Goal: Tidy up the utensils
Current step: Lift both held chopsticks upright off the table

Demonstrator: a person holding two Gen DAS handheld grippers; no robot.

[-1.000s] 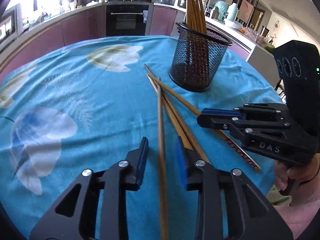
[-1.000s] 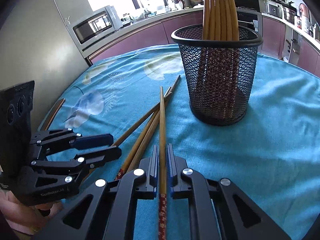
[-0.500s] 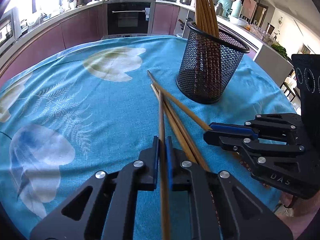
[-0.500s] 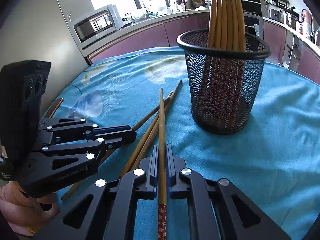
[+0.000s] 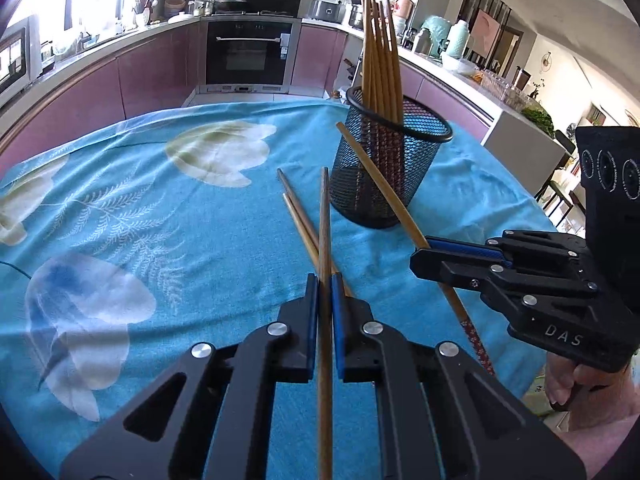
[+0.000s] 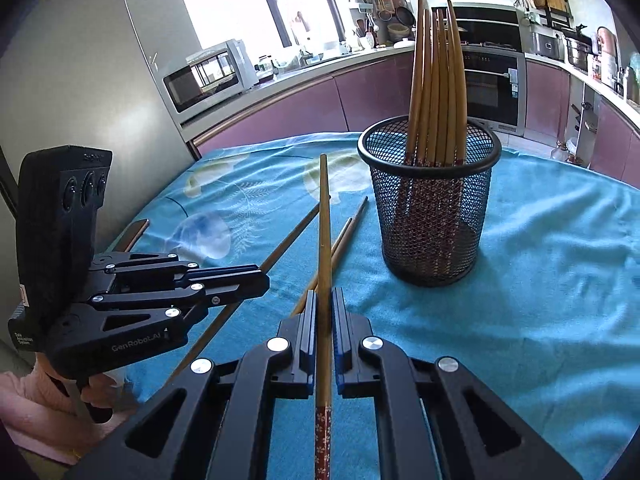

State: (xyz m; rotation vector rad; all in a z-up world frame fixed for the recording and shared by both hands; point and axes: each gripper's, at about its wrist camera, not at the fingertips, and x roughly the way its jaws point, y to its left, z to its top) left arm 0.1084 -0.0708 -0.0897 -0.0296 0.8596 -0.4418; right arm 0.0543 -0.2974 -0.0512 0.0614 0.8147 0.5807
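Two grips: both tools now each clamp one chopstick, lifted off the cloth since a second ago.
Tablecloth: the turquoise flower-printed tablecloth (image 5: 168, 216) lies open to the left; its edge drops away close behind both tools.
Holder: the black wire-mesh cup (image 6: 430, 216) stands upright, already holding a bundle of brown chopsticks, with free room above its rim.
Left gripper (image 5: 325, 292): jaws have just closed fully on a plain brown wooden chopstick (image 5: 324, 232), tip raised.
Right gripper (image 6: 325, 308): pinched tight on a brown chopstick with a red patterned end (image 6: 323, 240) (tip pointing up beside the cup).
Remaining: two loose brown chopsticks (image 5: 298, 216) rest on the cloth between the tools.
Meaning: both sticks look ready to carry to the cup.
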